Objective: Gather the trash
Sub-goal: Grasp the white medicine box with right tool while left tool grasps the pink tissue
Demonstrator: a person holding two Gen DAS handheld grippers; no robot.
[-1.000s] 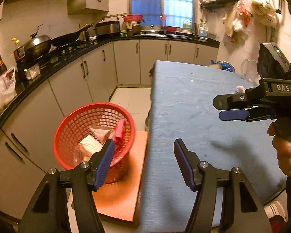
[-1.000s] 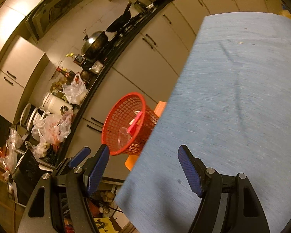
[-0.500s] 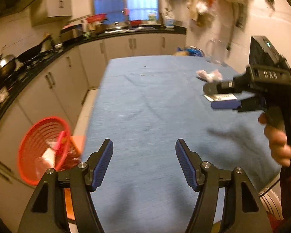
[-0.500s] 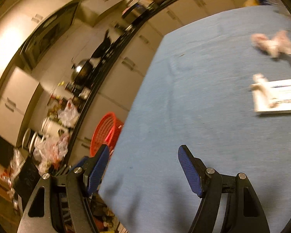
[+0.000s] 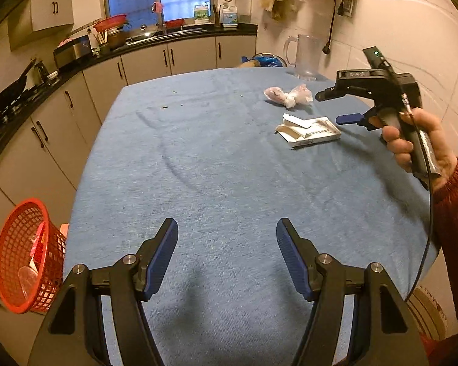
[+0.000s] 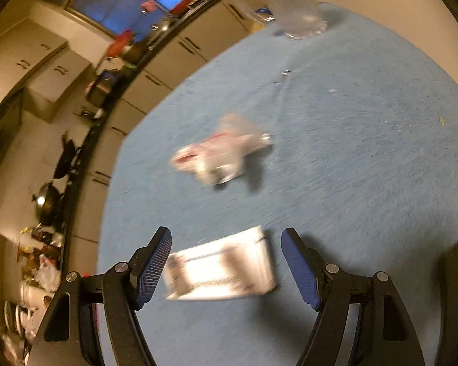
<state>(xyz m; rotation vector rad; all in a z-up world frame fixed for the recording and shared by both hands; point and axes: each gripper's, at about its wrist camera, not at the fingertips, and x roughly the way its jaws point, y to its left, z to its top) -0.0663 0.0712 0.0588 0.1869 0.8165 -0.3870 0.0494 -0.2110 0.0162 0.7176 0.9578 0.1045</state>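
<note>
A flattened white carton and a crumpled pinkish plastic wrapper lie on the blue tablecloth at the far right. My right gripper is open and hovers just right of the carton; in its own blurred view the carton sits between and just beyond its fingers, with the wrapper farther off. My left gripper is open and empty over the near middle of the table. A red mesh basket holding trash stands below the table's left edge.
A clear plastic jug stands at the table's far right corner, also in the right wrist view. Kitchen cabinets and a black counter with pans run along the left and back. A wall lies close on the right.
Both views have swung right, from the basket to the tabletop. The right gripper has moved down toward the carton, which now lies between its open fingers.
</note>
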